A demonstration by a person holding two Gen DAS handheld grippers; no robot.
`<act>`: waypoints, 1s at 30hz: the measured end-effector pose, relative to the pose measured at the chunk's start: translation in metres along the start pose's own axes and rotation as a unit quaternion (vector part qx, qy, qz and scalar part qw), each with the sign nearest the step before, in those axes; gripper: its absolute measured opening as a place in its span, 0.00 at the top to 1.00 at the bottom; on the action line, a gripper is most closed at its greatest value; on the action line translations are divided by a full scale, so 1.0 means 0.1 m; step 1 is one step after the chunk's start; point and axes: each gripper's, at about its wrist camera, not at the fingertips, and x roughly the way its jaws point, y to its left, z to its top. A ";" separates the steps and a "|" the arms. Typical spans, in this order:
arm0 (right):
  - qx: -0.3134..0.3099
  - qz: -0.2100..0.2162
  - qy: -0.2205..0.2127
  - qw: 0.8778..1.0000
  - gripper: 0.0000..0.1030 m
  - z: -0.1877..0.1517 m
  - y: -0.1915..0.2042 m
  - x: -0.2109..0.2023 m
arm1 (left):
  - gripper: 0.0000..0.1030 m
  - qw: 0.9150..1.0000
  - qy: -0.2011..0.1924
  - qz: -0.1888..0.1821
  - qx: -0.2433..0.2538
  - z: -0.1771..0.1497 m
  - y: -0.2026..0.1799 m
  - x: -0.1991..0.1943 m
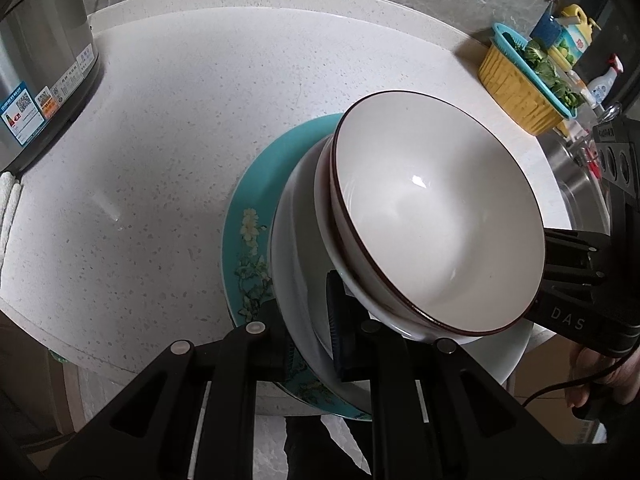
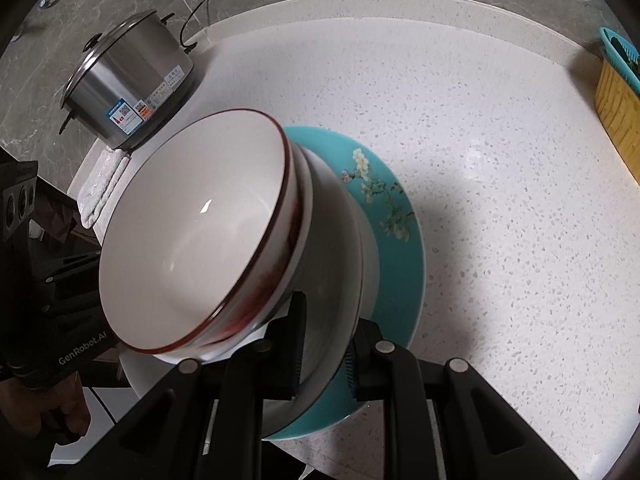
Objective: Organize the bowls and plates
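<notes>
A stack of dishes is held between both grippers above the white speckled counter [image 1: 160, 140]. A teal flowered plate [image 1: 248, 240] is at the bottom, a white plate [image 1: 292, 248] on it, then a white bowl with a dark red rim [image 1: 432, 216] nested in another white bowl. My left gripper [image 1: 308, 344] is shut on the edges of the teal and white plates. My right gripper [image 2: 324, 352] is shut on the opposite edges of the same plates [image 2: 400, 264]. The bowl also shows in the right wrist view [image 2: 192, 232]. The stack tilts.
A steel rice cooker [image 2: 128, 92] stands at the counter's far left with a folded white cloth [image 2: 104, 184] beside it. A yellow and teal basket of greens [image 1: 520, 88] and bottles stand at the right near a steel sink [image 1: 576, 184].
</notes>
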 end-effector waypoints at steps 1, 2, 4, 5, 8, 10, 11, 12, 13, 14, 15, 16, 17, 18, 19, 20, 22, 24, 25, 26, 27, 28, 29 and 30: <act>0.000 0.000 -0.001 1.000 0.81 0.00 0.00 0.00 | 0.88 1.000 -0.002 0.001 0.000 -0.01 -0.01 0.00; -0.001 -0.001 -0.002 1.000 0.81 -0.01 0.00 0.00 | 0.88 1.000 -0.004 0.002 0.000 -0.02 -0.02 0.00; -0.002 -0.003 -0.005 1.000 0.81 -0.03 0.00 0.00 | 0.88 1.000 -0.007 0.004 -0.002 -0.03 -0.04 -0.01; -0.003 -0.004 -0.006 1.000 0.80 -0.04 0.01 0.00 | 0.88 1.000 -0.010 0.004 -0.003 -0.04 -0.04 -0.01; -0.005 -0.010 -0.012 1.000 0.79 -0.04 0.04 -0.01 | 0.88 1.000 -0.016 0.002 -0.007 -0.05 -0.01 -0.01; -0.006 -0.015 -0.017 1.000 0.79 -0.05 0.06 -0.01 | 0.87 1.000 -0.023 0.002 -0.008 -0.05 -0.01 -0.03; -0.007 -0.018 -0.019 1.000 0.79 -0.06 0.06 -0.02 | 0.87 1.000 -0.025 0.001 -0.009 -0.05 0.00 -0.04; -0.008 -0.021 -0.020 1.000 0.79 -0.05 0.07 -0.03 | 0.87 1.000 -0.029 0.000 -0.011 -0.07 0.01 -0.06; -0.009 -0.023 -0.022 0.999 0.76 -0.06 0.07 -0.03 | 0.87 0.999 -0.034 -0.001 -0.012 -0.08 0.02 -0.08; -0.008 -0.027 -0.024 0.999 0.73 -0.07 0.06 -0.05 | 0.86 0.999 -0.038 0.000 -0.012 -0.07 0.03 -0.10; -0.006 -0.028 -0.025 0.999 0.69 -0.08 0.05 -0.05 | 0.85 0.999 -0.044 0.000 -0.013 -0.07 0.05 -0.13; -0.004 -0.029 -0.026 0.999 0.67 -0.08 0.04 -0.06 | 0.85 0.999 -0.049 -0.001 -0.015 -0.07 0.06 -0.17; -0.003 -0.029 -0.029 0.999 0.67 -0.09 0.04 -0.08 | 0.83 0.999 -0.052 -0.002 -0.014 -0.07 0.07 -0.19; -0.002 -0.032 -0.032 0.999 0.67 -0.10 0.04 -0.10 | 0.81 0.998 -0.055 0.000 -0.014 -0.07 0.08 -0.23; -0.001 -0.035 -0.034 0.999 0.66 -0.11 0.04 -0.12 | 0.78 0.998 -0.059 0.002 -0.015 -0.08 0.09 -0.27; 0.000 -0.036 -0.037 0.999 0.66 -0.12 0.04 -0.14 | 0.74 0.998 -0.062 0.003 -0.015 -0.08 0.10 -0.30; 0.004 -0.038 -0.043 0.998 0.62 -0.14 0.03 -0.20 | 0.64 0.997 -0.076 0.007 -0.019 -0.13 0.14 -0.44; 0.012 -0.039 -0.057 0.998 0.59 -0.17 0.02 -0.32 | 0.51 0.995 -0.098 0.014 -0.020 -0.16 0.18 -0.62; 0.014 -0.040 -0.066 0.997 0.55 -0.19 0.01 -0.38 | 0.44 0.993 -0.111 0.019 -0.020 -0.17 0.19 -0.72; 0.015 -0.046 -0.078 0.996 0.54 -0.21 0.01 -0.48 | 0.39 0.991 -0.126 0.030 -0.018 -0.18 0.19 -0.83; 0.018 -0.050 -0.090 0.995 0.52 -0.23 0.01 -0.58 | 0.36 0.988 -0.144 0.049 -0.015 -0.17 0.18 -0.97; 0.021 -0.050 -0.100 0.994 0.45 -0.25 0.01 -0.65 | 0.32 0.985 -0.162 0.062 -0.011 -0.17 0.16 -1.10; 0.025 -0.053 -0.114 0.992 0.42 -0.28 0.02 -0.76 | 0.30 0.981 -0.180 0.070 -0.007 -0.18 0.14 -1.21; 0.026 -0.059 -0.131 0.989 0.35 -0.31 0.05 -0.88 | 0.27 0.975 -0.205 0.081 -0.004 -0.19 0.11 -1.35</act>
